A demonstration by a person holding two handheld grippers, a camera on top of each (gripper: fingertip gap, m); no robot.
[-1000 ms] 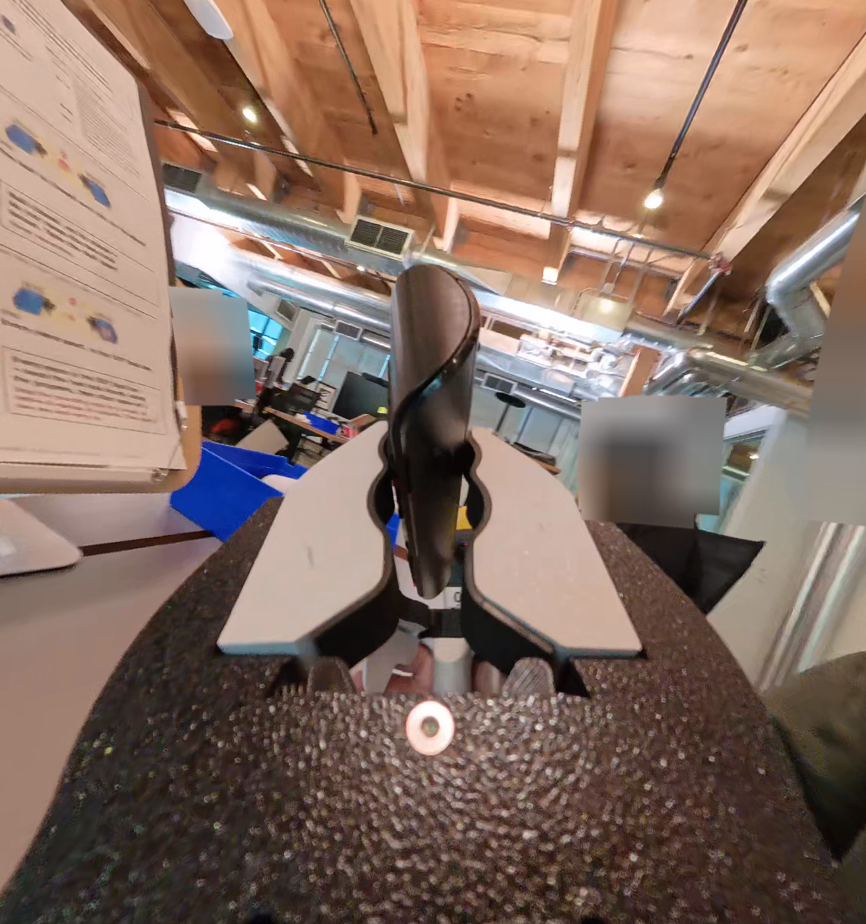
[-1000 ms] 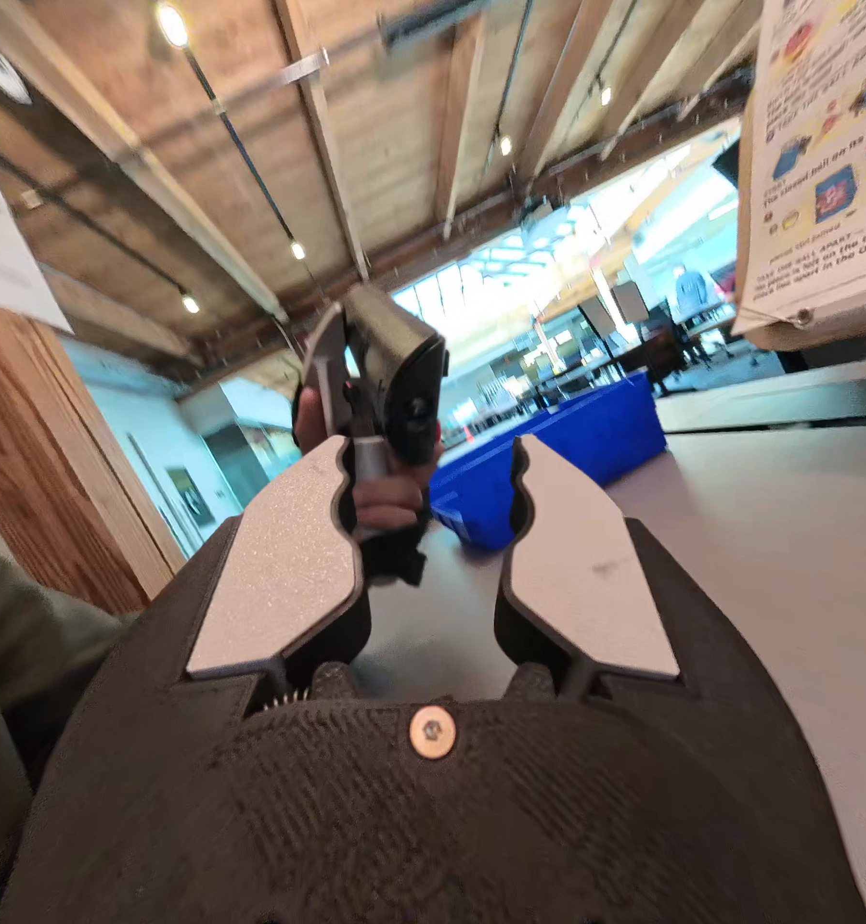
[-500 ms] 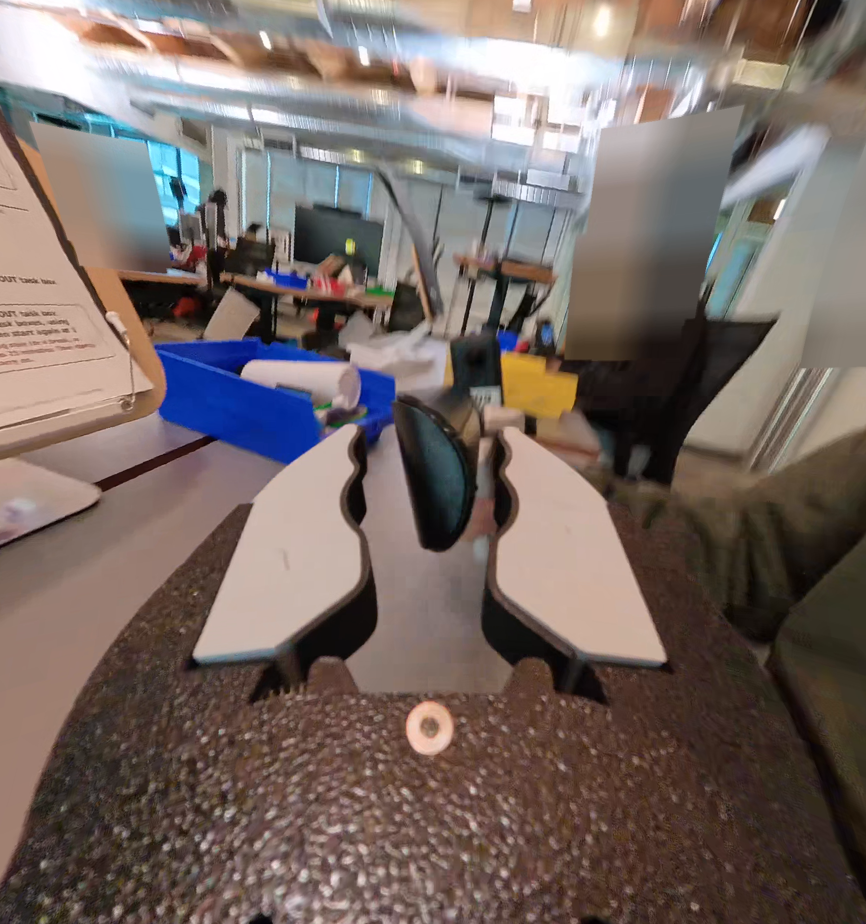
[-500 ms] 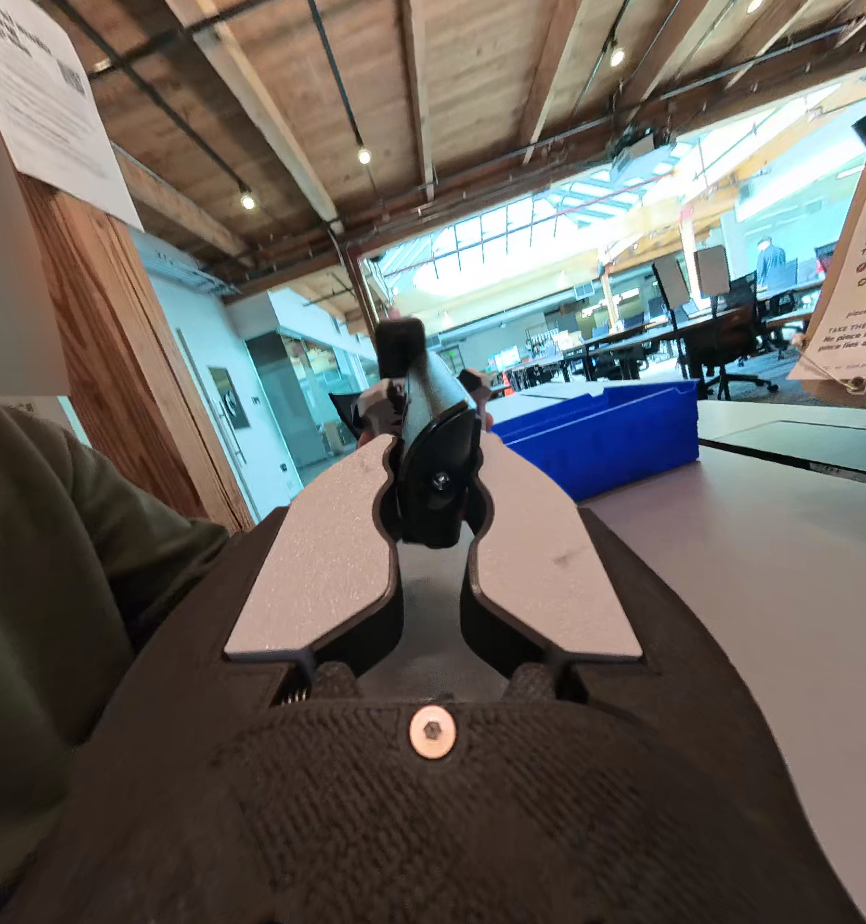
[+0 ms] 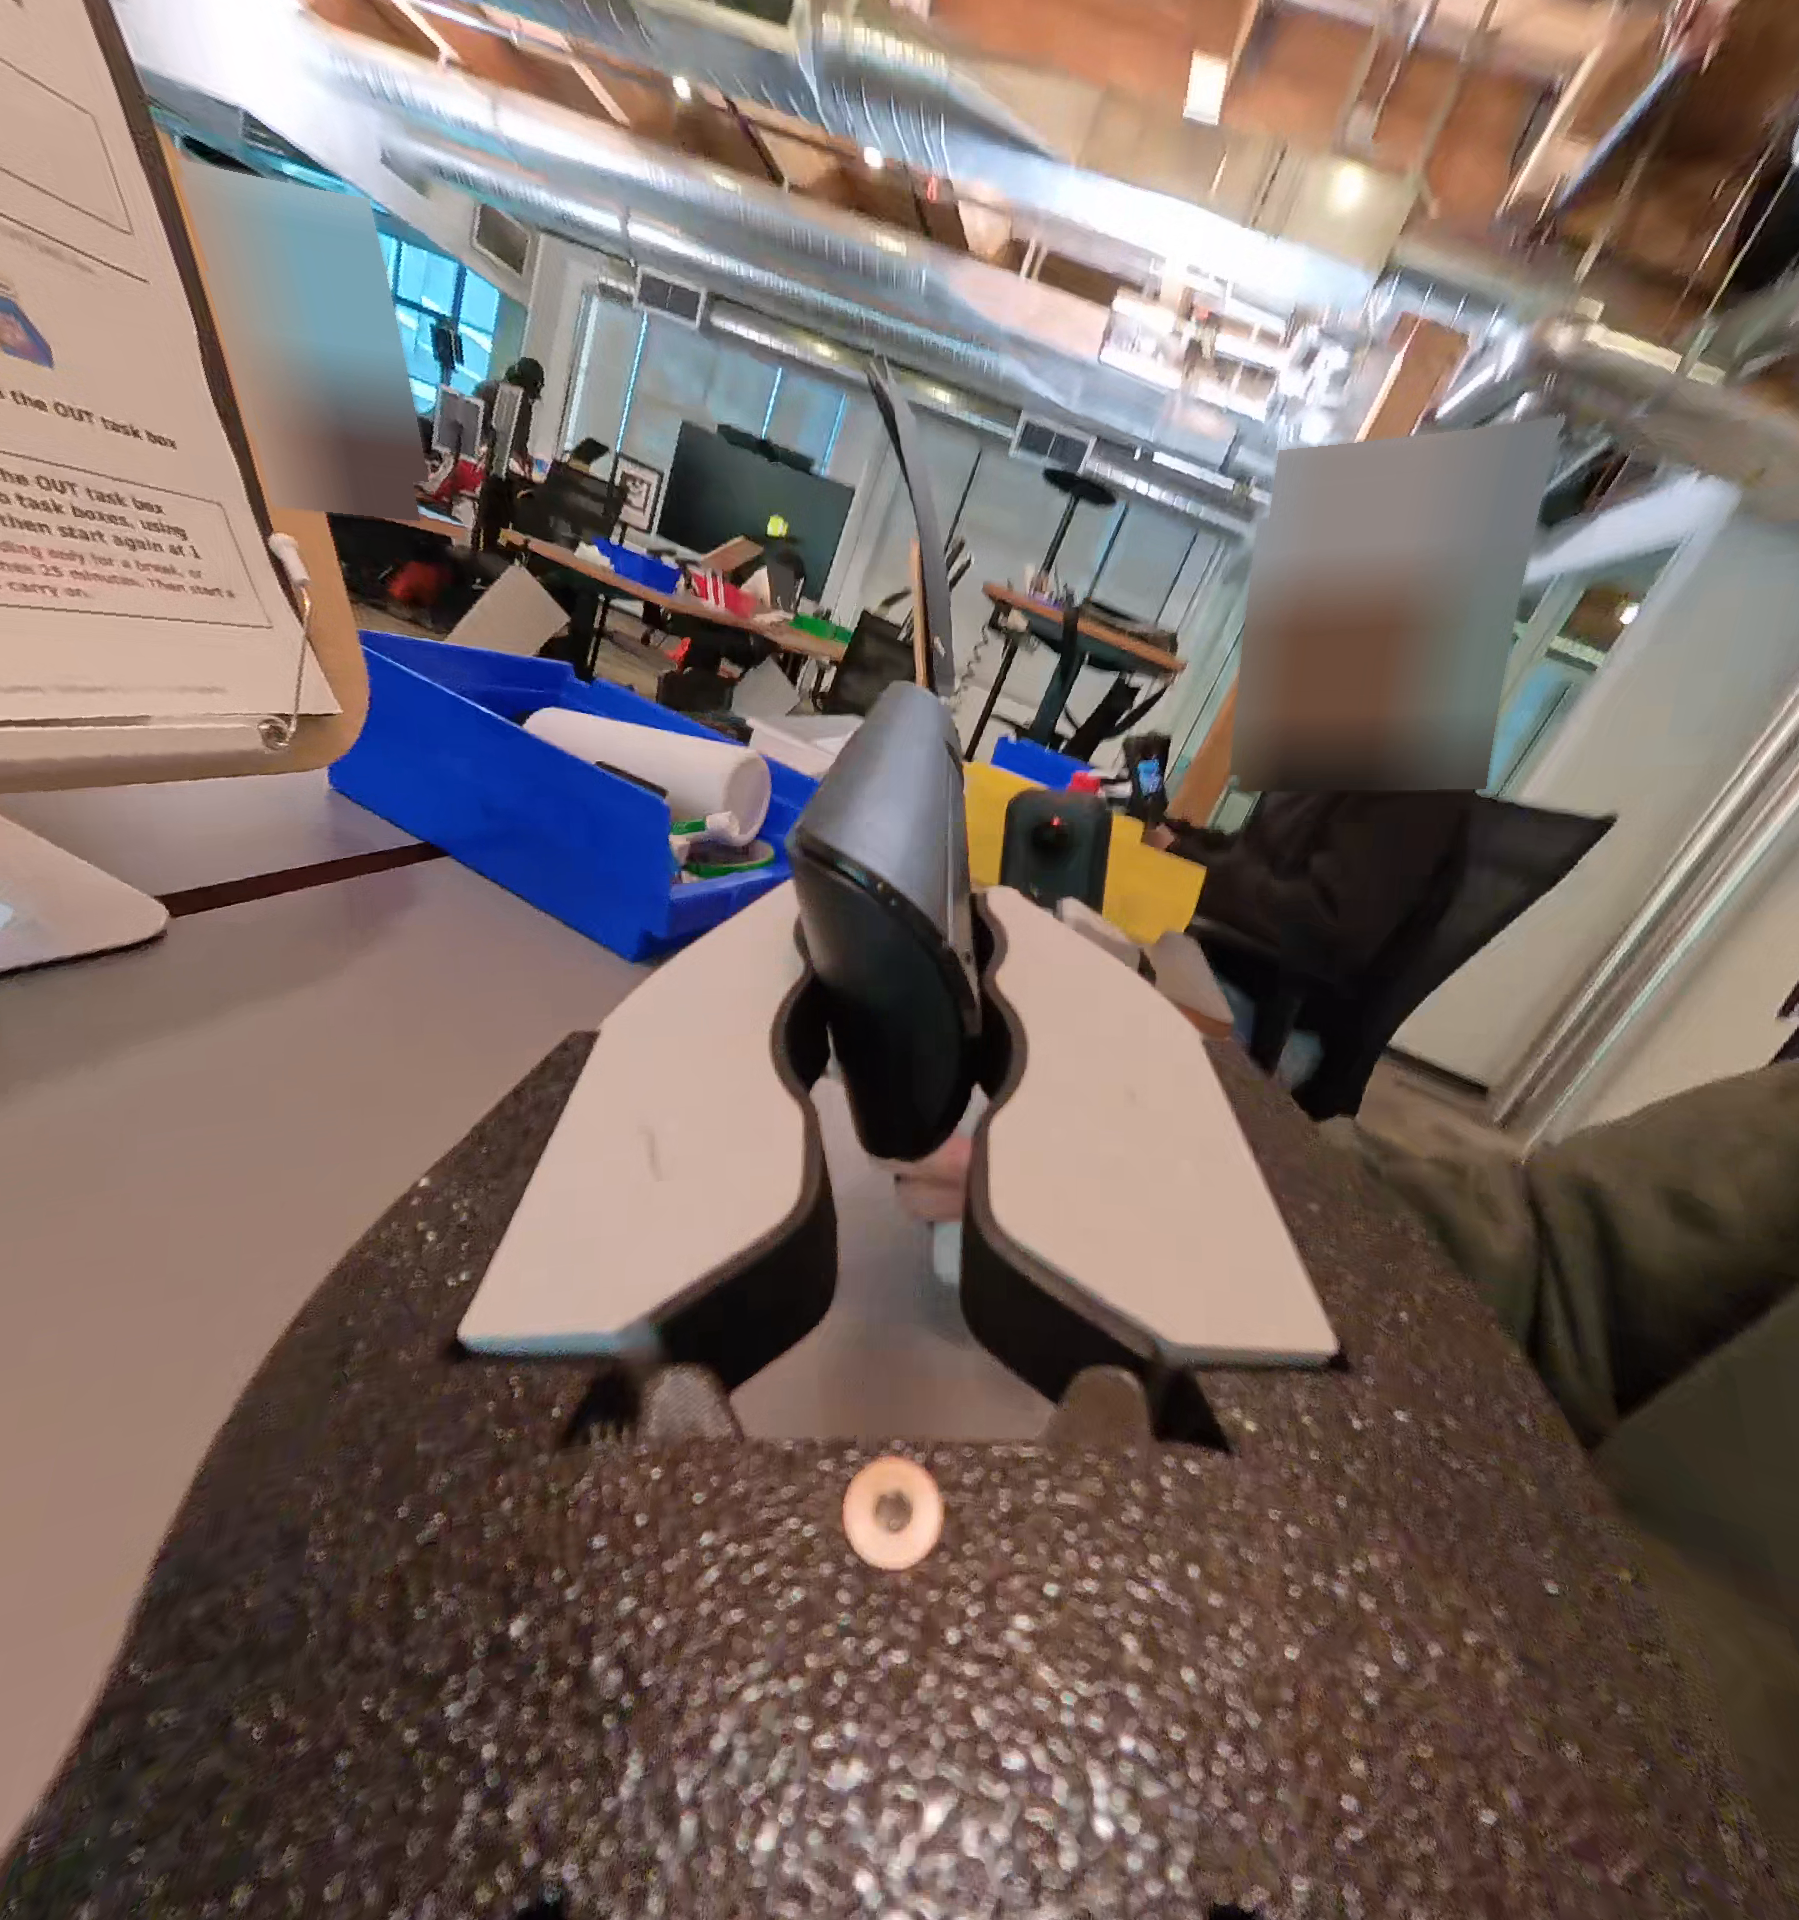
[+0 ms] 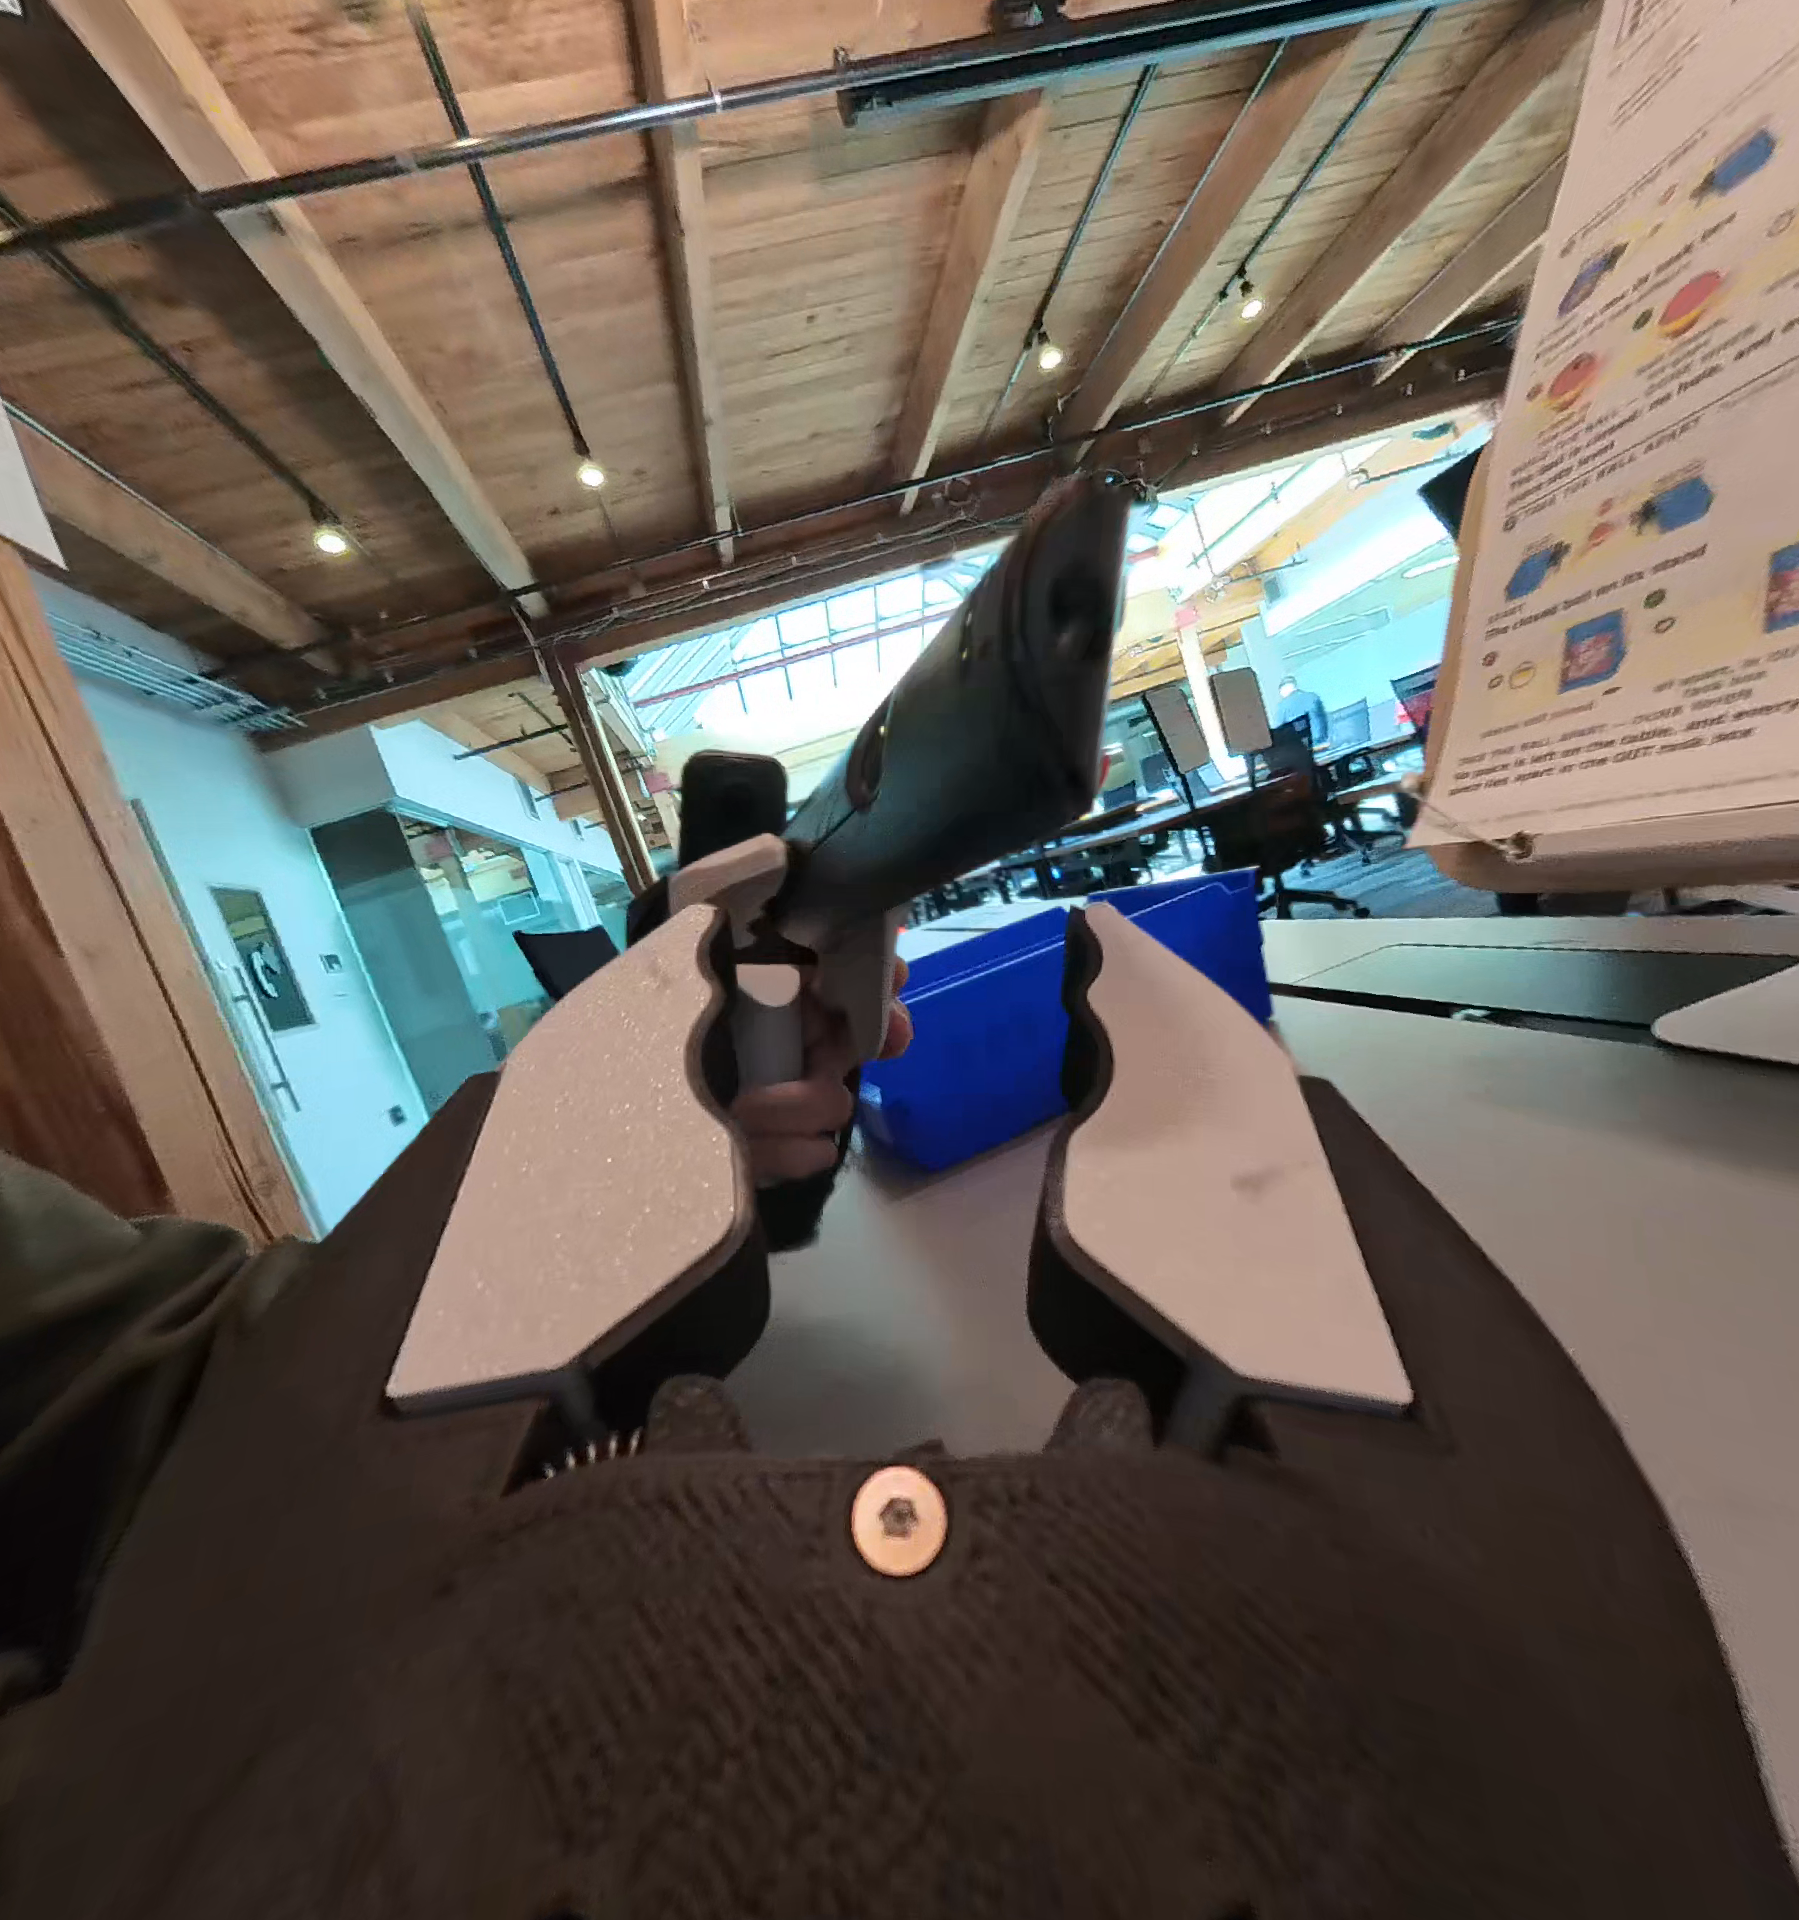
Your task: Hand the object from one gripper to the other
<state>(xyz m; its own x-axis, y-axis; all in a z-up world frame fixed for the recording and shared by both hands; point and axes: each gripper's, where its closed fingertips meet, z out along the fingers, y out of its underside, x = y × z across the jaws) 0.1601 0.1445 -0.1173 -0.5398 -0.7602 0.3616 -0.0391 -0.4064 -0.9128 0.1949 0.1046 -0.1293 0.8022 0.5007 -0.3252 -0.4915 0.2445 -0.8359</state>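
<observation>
The object (image 5: 874, 831) is dark grey, long and rounded, shaped like a computer mouse. In the left wrist view my left gripper (image 5: 887, 912) is shut on its lower end, and it sticks up and forward above the grey table (image 5: 199, 1091). In the right wrist view my right gripper (image 6: 895, 914) is open and empty, jaws wide apart. Just beyond it, the left gripper (image 6: 796, 914) holds the object (image 6: 968, 707), which tilts up to the right. A hand (image 6: 801, 1101) grips the left gripper's handle.
A blue bin (image 5: 521, 790) holding a white roll stands at the table's far side and also shows in the right wrist view (image 6: 978, 1029). A clipboard with printed sheets (image 5: 74, 468) stands at the left. An olive sleeve (image 5: 1601, 1226) is at the right. One gripper's finger ends stand about 7 cm off the other's.
Half a second ago the right gripper was closed on the object and the left jaws stood apart. Now the left gripper is shut on it, and the right has opened and drawn back.
</observation>
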